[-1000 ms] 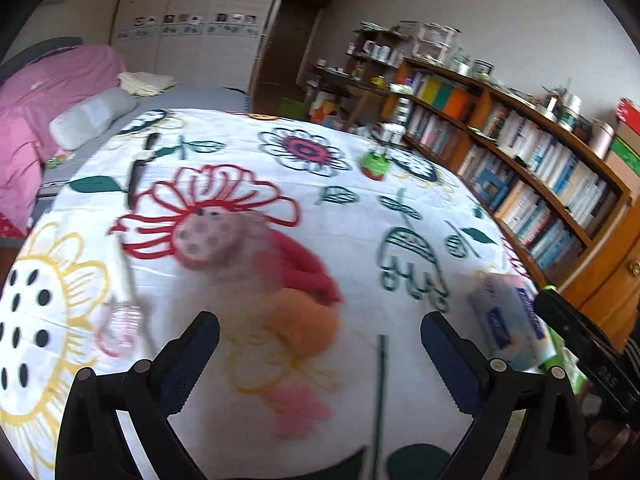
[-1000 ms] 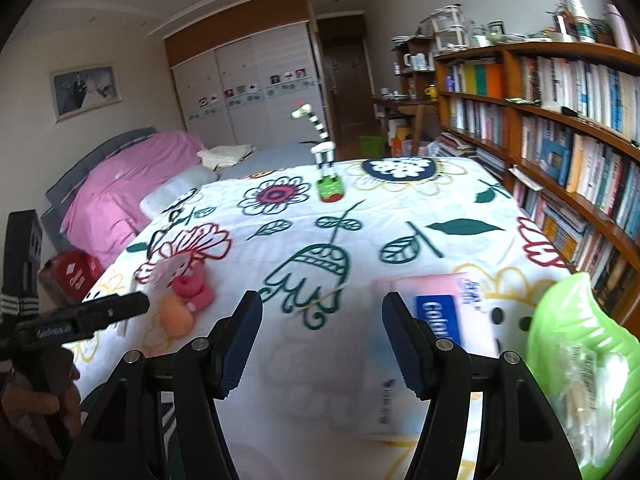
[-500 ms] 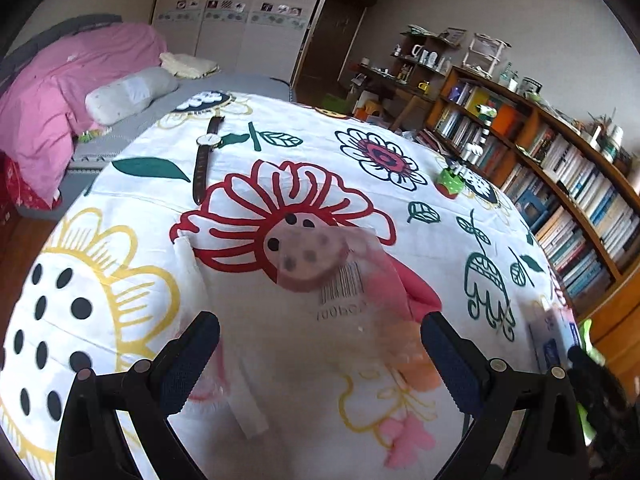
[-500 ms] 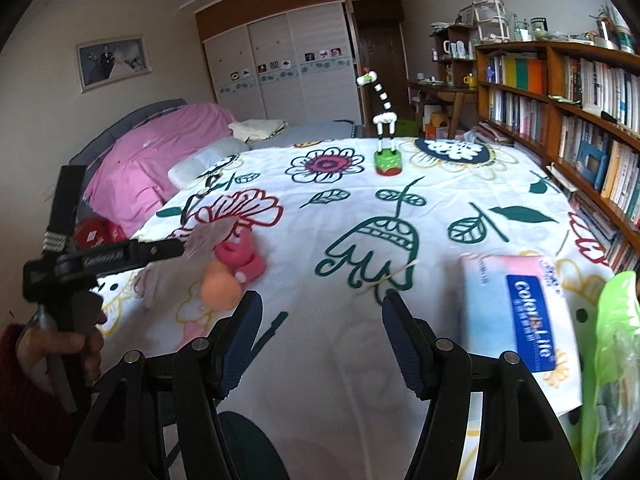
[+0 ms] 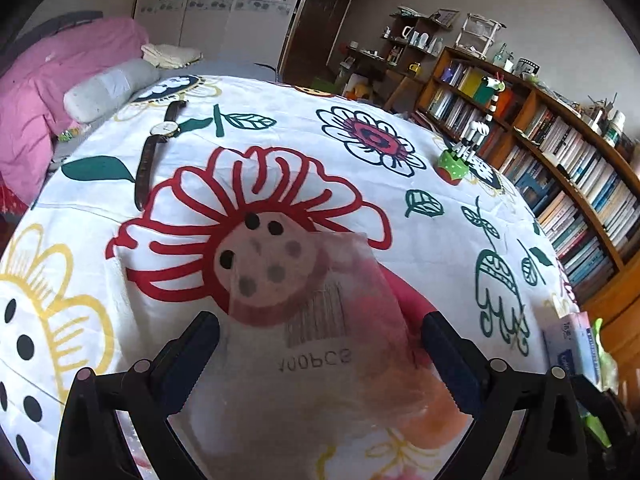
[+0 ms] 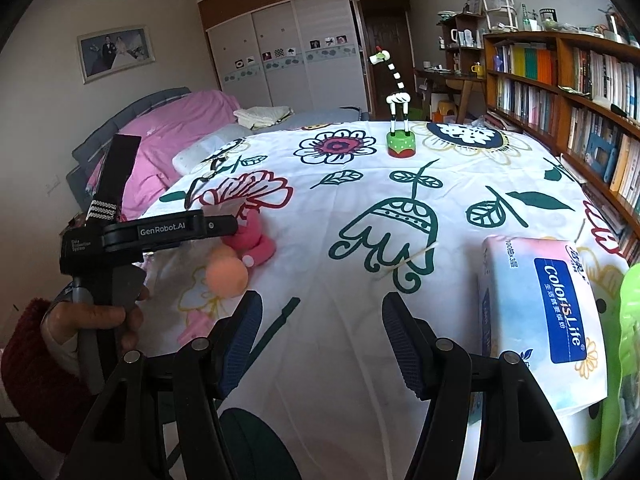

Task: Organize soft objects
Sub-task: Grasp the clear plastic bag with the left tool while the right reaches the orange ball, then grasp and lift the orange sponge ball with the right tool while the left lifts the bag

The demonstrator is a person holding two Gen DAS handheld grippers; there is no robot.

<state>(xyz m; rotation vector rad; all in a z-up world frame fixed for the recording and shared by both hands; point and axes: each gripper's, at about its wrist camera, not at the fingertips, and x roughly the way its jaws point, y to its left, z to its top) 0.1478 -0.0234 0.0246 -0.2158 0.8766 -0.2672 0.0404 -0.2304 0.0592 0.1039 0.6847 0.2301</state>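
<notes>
A clear plastic bag (image 5: 320,344) with a barcode lies on the floral tablecloth (image 5: 280,128), over a pink soft toy (image 6: 256,240) and an orange soft ball (image 6: 226,276). My left gripper (image 5: 320,360) is open and low, its fingers on either side of the bag. In the right wrist view the left gripper (image 6: 224,226) reaches over the toys. My right gripper (image 6: 320,340) is open and empty above bare cloth, left of a tissue pack (image 6: 540,312).
A zebra-neck toy on a green base (image 6: 400,144) stands at the far middle. A wristwatch (image 5: 156,148) lies far left. A green bag (image 6: 628,360) is at the right edge. Bookshelves (image 6: 560,88) run along the right, a pink bed (image 5: 48,92) on the left.
My left gripper has moved forward and down until the bag fills the space between its fingers. My right gripper has drifted left and back a little, still open.
</notes>
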